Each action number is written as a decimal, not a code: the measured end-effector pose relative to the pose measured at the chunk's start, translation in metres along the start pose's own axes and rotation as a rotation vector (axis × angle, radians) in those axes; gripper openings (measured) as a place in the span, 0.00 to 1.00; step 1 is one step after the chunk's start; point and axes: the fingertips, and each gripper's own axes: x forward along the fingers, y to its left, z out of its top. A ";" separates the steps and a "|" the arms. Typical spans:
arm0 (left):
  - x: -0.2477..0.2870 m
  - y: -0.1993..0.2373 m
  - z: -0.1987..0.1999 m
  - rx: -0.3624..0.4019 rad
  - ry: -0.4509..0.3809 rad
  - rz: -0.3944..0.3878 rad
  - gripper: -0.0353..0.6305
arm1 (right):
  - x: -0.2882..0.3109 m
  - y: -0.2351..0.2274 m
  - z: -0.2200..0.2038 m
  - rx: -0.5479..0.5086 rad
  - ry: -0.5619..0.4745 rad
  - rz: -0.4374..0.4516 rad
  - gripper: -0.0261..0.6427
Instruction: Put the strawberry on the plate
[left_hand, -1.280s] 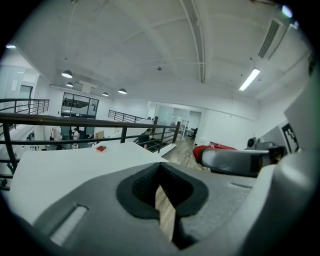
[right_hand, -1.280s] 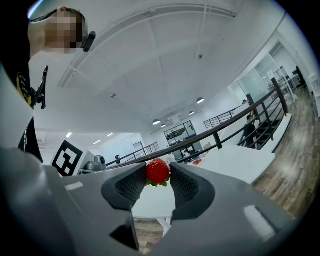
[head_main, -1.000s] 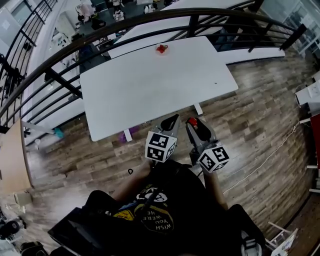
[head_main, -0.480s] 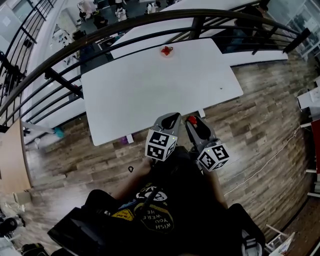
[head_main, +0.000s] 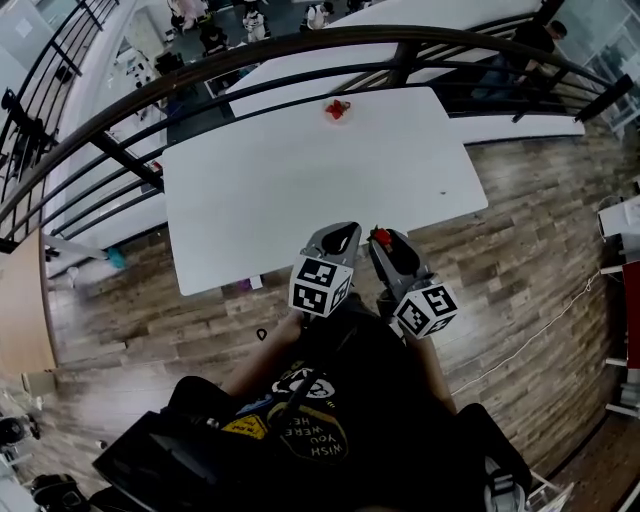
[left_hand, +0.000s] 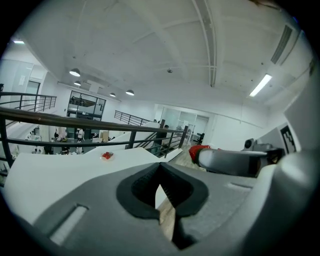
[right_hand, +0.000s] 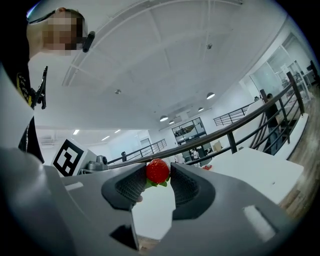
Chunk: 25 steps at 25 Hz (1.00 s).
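A red strawberry (right_hand: 157, 170) with green leaves is pinched at the tips of my right gripper (right_hand: 158, 176), which is shut on it. In the head view the strawberry (head_main: 381, 238) hangs over the near edge of the white table (head_main: 280, 190). Far off, near the table's back edge, a small plate (head_main: 338, 110) holds something red. The plate (left_hand: 106, 156) shows small in the left gripper view too. My left gripper (head_main: 339, 232) is beside the right one, its jaws meeting with nothing between them (left_hand: 160, 167).
A black metal railing (head_main: 300, 45) curves behind the table, with another long white table (head_main: 400, 15) beyond it. Wood floor (head_main: 520, 230) lies to the right and left of the table. People stand far in the background.
The table has come closer in the head view; both grippers now reach over its near edge. The strawberry stays held in the right gripper.
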 end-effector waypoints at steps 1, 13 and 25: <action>0.007 -0.001 0.003 -0.014 0.001 0.000 0.06 | 0.000 -0.005 0.004 -0.005 0.001 0.003 0.26; 0.071 -0.024 0.027 -0.003 -0.011 0.044 0.06 | -0.005 -0.073 0.037 -0.005 -0.008 0.051 0.26; 0.104 -0.022 0.034 0.025 0.015 0.030 0.06 | 0.008 -0.105 0.044 0.033 -0.006 0.036 0.26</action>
